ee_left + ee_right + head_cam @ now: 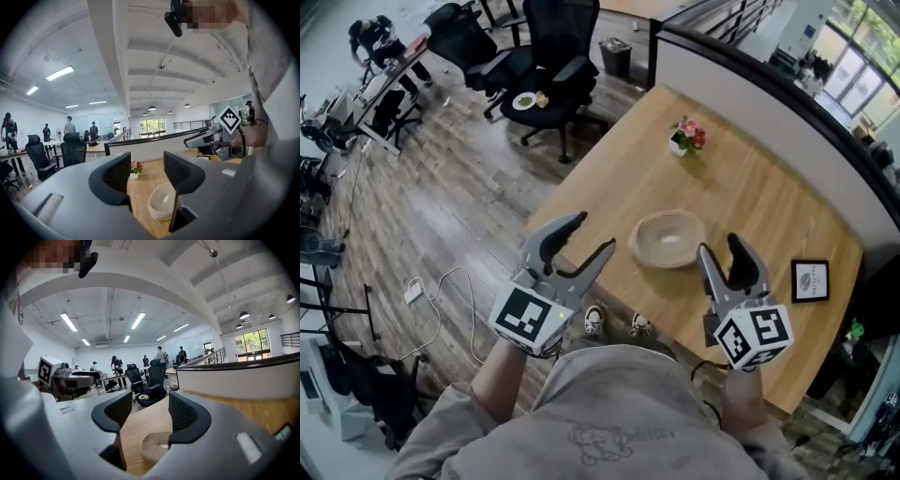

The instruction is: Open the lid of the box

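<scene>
A round woven basket [667, 238] sits on the wooden table [750, 187] near its front edge; no lid on it can be made out. My left gripper [592, 234] hangs in the air left of the basket, over the table's edge, its jaws open and empty. My right gripper [720, 246] is held just right of the basket, also open and empty. In the left gripper view the basket [161, 201] lies below and beyond the parted jaws of the left gripper [146, 171]. The right gripper view shows the basket [154, 446] low between the spread jaws of the right gripper [145, 411].
A small pot of pink flowers [685, 138] stands at the table's far side. A black-framed picture [811, 279] lies at the right. A low partition wall [769, 89] borders the table. Black office chairs [548, 56] stand on the wooden floor beyond, with cables [441, 291] at left.
</scene>
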Demonstrator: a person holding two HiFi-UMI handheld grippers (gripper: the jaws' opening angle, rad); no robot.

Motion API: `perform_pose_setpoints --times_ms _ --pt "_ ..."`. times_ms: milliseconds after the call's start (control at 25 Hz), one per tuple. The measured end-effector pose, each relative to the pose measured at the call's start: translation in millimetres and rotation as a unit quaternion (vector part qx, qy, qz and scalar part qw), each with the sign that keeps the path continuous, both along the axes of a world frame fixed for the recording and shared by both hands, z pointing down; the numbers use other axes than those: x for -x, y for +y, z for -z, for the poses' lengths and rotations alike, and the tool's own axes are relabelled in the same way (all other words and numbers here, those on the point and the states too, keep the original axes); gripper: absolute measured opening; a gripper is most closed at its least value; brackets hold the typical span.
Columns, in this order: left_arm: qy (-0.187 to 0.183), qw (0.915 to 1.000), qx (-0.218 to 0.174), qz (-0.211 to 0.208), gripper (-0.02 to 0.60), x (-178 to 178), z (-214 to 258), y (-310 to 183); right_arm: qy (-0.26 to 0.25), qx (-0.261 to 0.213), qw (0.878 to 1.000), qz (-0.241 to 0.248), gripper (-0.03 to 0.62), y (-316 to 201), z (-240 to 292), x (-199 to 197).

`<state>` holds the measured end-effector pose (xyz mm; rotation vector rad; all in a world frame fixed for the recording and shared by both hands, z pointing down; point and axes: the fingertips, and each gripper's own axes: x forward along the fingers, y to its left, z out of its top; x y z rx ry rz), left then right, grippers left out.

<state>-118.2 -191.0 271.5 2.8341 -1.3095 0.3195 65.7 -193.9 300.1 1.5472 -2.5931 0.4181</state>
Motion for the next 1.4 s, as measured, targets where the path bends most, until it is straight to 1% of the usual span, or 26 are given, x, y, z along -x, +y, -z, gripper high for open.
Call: perform_pose_setpoints --times_ms 160,320,400,440,480,520,600,640,760,800,880,1000,1080,1160,1360,1400 --pt "-0.002 1.0000 0.000 0.003 0.225 8.2 -17.0 -12.1 0.000 0.012 1.000 -0.007 0.229 1.2 -10.2 6.5" --pt "-0.009 0.9998 0.008 -0.019 0.229 4.1 -40.8 -23.5 0.003 0.021 1.000 -0.011 0.229 -0.7 -23.9 12.4" --pt "-0.039 0.9983 -0.011 -0.042 0.232 -1.2 -52.0 -29.2 0.013 0.030 0.999 -0.008 0.229 -3.2 -32.9 17.0" --pt "-0.058 0.9967 -0.020 -0.054 0.251 -4.2 -58.8 -31.8 0.017 0.035 0.999 -0.007 0.229 -5.2 -38.4 19.0" --pt "-0.068 0.9955 -0.019 -0.063 0.279 -6.6 -67.0 -34.6 0.024 0.039 0.999 -0.005 0.229 -7.7 -44.5 20.8" --pt "-0.065 0.9954 -0.007 -0.070 0.279 -8.3 -76.4 -37.5 0.035 0.042 0.998 -0.004 0.229 -10.0 -50.6 22.3" --pt "-0.049 0.9951 0.030 -0.080 0.284 -10.7 -97.6 -42.0 0.068 0.041 0.997 -0.001 0.229 -12.7 -60.5 26.3" --pt "-0.054 0.9940 0.041 -0.087 0.302 -12.1 -108.9 -43.0 0.082 0.039 0.996 0.001 0.227 -13.0 -64.1 28.9" --pt "-0.106 0.9875 0.045 -0.108 0.305 -17.1 -145.9 -44.0 0.094 0.048 0.994 0.011 0.227 -14.7 -79.1 36.8" --pt "-0.115 0.9855 0.049 -0.115 0.307 -18.9 -158.5 -44.5 0.097 0.056 0.994 0.014 0.227 -15.9 -86.3 39.0" --pt "-0.121 0.9826 0.066 -0.125 0.307 -21.9 -182.8 -46.1 0.104 0.071 0.992 0.018 0.229 -18.3 -101.5 43.3" --pt "-0.122 0.9784 0.094 -0.138 0.308 -24.5 -219.6 -48.2 0.098 0.088 0.991 0.022 0.229 -22.6 -121.0 51.5" --pt "-0.124 0.9748 0.114 -0.146 0.308 -25.0 -246.1 -45.8 0.079 0.090 0.993 0.023 0.228 -23.9 -130.7 57.8" --pt "-0.134 0.9700 0.129 -0.156 0.308 -25.4 -268.2 -43.8 0.063 0.093 0.993 0.025 0.229 -25.6 -140.3 62.6" --pt "-0.153 0.9626 0.138 -0.176 0.313 -38.8 -307.4 -46.7 0.072 0.111 0.991 0.023 0.228 -32.5 -169.3 58.3" --pt "-0.157 0.9601 0.144 -0.181 0.335 -41.7 -316.6 -47.1 0.074 0.117 0.990 0.022 0.229 -33.3 -175.5 57.3"
